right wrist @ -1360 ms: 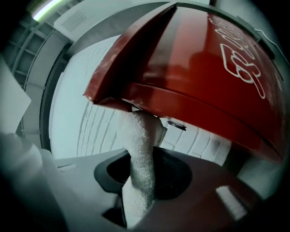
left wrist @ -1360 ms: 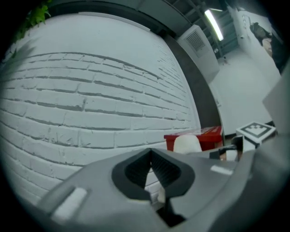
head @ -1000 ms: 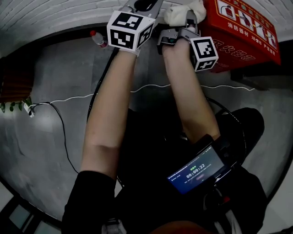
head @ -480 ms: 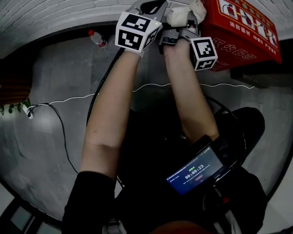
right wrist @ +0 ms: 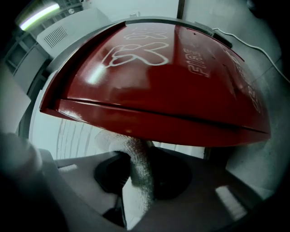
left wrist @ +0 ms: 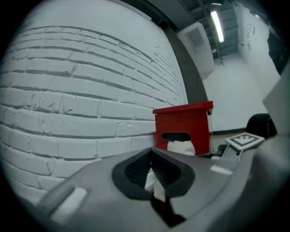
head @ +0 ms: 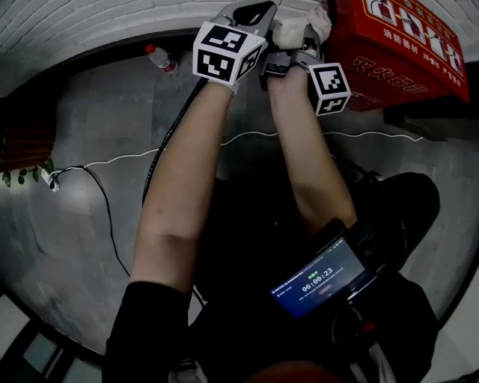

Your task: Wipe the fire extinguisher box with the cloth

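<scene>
The red fire extinguisher box (head: 397, 45) stands against the white brick wall at the top right. A white cloth (head: 298, 24) is bunched against the box's left end, and my right gripper (head: 299, 41) is shut on it. In the right gripper view the cloth (right wrist: 138, 167) runs up between the pads to the box's lower edge (right wrist: 158, 81). My left gripper (head: 251, 11) sits just left of the cloth. Its jaws (left wrist: 152, 156) are closed, with a thin white strip of cloth between the pads. The box (left wrist: 183, 122) and cloth bundle (left wrist: 181, 147) lie ahead of it.
A plastic bottle with a red cap (head: 159, 58) lies by the wall at the left. A white cable (head: 112, 159) and a black cable (head: 161, 153) run over the grey floor. A device with a lit timer screen (head: 322, 278) rests on the person's lap. Green leaves (head: 22, 173) show at the far left.
My left gripper has moved right and a little up, closer to the cloth and the right gripper. The right gripper has stayed at the box's end.
</scene>
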`<state>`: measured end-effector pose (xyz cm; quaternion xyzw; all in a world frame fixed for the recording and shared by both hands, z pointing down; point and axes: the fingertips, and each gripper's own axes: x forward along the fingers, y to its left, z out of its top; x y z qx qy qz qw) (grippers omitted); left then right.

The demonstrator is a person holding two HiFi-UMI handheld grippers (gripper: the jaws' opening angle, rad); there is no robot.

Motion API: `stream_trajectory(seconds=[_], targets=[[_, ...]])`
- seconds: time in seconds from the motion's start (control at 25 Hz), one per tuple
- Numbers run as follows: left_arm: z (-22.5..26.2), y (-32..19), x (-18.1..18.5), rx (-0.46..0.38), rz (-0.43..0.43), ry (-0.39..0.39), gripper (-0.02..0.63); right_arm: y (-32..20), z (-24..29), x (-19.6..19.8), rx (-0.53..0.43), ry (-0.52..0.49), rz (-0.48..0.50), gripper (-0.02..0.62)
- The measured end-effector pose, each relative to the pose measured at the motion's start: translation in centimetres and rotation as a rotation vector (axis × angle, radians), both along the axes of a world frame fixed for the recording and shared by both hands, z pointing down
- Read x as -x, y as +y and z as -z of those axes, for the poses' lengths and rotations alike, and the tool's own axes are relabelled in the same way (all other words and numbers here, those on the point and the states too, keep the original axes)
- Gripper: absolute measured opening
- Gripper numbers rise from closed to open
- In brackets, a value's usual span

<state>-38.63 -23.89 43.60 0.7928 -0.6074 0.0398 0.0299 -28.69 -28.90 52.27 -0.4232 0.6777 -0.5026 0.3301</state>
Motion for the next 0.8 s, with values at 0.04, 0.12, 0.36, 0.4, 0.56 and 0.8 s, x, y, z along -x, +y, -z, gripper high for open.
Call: stream_trajectory(seconds=[0.04,0.12,0.36,0.4,0.56,0.8], targets=[[-0.4,0.0,-0.2,0.006,-0.009,-0.008,0.002,0.1,-0.9,-0.1,0.011,0.003,-0.003,0.095],[-1.4,0.0,-0.5,0.027,-0.026,-0.023,0.002,0.2,-2.7,-0.3,0.031,0.007,-0.010,0.095],[-4.8,-0.4,-0.6,0.091,-0.038,-0.028,0.002,0.5,-7.5,-0.1,0.083,0.012,-0.002,0.095],[-5.4,-0.6,-0.9,0.102,-0.044,-0.025,0.003,0.4,-8.2,-0.2,0.094,0.015,-0.002,0.095],[-8.2,-1.2,-2.2,0.155,-0.077,-0.053,0.003,0.3,-10.8,-0.5,0.121,0.025,-0.010,0.095],[-14.5,-1.5,-2.2,0.266,-0.061,-0.116,0.002,0.6,-14.7,-0.5,0.178,0.032,-0.017,0.095]])
